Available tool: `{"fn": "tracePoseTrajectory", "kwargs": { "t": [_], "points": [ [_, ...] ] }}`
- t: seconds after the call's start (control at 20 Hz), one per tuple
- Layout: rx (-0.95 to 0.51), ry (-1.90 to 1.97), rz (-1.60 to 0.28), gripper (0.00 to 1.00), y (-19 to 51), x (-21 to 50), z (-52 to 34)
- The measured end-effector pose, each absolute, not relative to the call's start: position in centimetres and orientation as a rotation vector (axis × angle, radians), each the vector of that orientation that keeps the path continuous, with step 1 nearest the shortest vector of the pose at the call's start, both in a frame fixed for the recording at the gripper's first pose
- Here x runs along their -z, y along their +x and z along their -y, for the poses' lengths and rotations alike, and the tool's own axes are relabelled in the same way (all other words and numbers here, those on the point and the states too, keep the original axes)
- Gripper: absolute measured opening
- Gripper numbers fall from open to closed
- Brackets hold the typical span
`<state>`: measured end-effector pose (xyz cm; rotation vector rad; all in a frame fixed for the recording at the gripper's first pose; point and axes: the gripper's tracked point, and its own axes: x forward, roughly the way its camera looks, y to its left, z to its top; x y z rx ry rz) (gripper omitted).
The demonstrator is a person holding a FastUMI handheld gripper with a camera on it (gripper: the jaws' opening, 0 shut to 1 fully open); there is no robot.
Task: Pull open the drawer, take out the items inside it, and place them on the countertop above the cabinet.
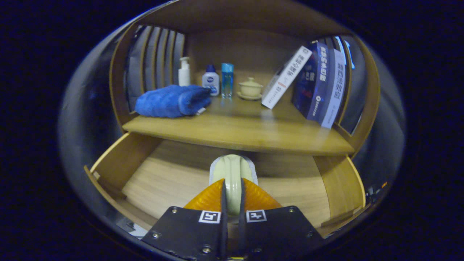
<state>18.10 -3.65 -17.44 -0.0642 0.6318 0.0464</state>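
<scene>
Both fingers (232, 197) clamp pale cup (232, 174) | drawer (119, 163) open | towel (172, 100) on countertop (246, 132)

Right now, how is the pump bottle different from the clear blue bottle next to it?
The pump bottle is white and solid-looking; the blue bottle is see-through. The pump bottle has a nozzle on top, the blue bottle a flat cap. The pump bottle stands behind the towel, the blue bottle beside the teacup. Both stand upright on the countertop.

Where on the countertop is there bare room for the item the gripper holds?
The gripper is shut on a pale item over the open drawer. Bare countertop lies along the front edge, between the blue towel and the leaning books. The back is crowded with bottles and a lidded cup.
</scene>
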Motion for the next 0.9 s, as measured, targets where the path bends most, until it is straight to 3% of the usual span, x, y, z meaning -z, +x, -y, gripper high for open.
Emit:
{"fn": "tracePoseTrajectory", "kwargs": {
  "t": [0.45,0.9],
  "points": [
    [-0.013,-0.048,-0.503,0.12,16.7,11.7,4.4],
    [0.044,0.007,-0.419,0.12,24.2,9.0,4.9]
  ]
}}
